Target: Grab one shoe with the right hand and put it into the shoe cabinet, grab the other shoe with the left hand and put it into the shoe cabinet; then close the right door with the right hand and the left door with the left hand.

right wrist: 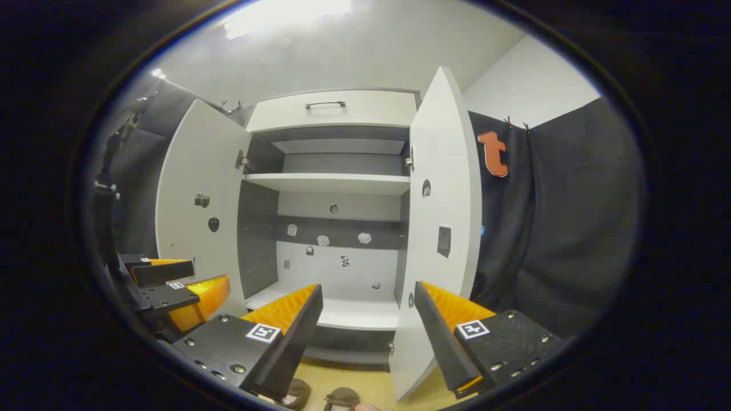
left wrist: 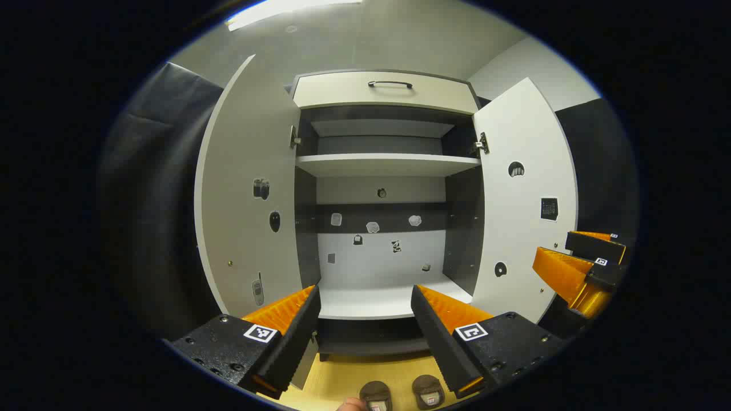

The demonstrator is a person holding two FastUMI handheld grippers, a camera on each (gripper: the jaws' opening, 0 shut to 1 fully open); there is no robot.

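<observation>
The booth has pale walls, a bright ceiling light and dark cloth hanging at both sides, and the floor is a smooth yellow wooden board. In the middle stands the shoe cabinet (left wrist: 382,171), made of flat white panels with grey inner walls, a drawer with a dark handle at the top, and plain shelves. Both doors stand wide open, I think so that the shoes can go straight in: the left door (left wrist: 248,194) at about 9 o'clock in the left gripper view, and the right door (left wrist: 525,200) at about 3 o'clock. Small stickers are on the doors and on the back wall. The two shoes (left wrist: 402,394) lie on the floor at 6 o'clock, just in front of the cabinet, side by side; they look dark brown, rounded and soft, and their toes point toward the cabinet. The left gripper (left wrist: 365,328) has its ribbed fingers spread apart and holds nothing. The right gripper (right wrist: 368,328) is the same, its fingers apart and empty, and it faces the lower shelf (right wrist: 337,313). Neither shoe is grabbed yet, so the first step seems not begun.
</observation>
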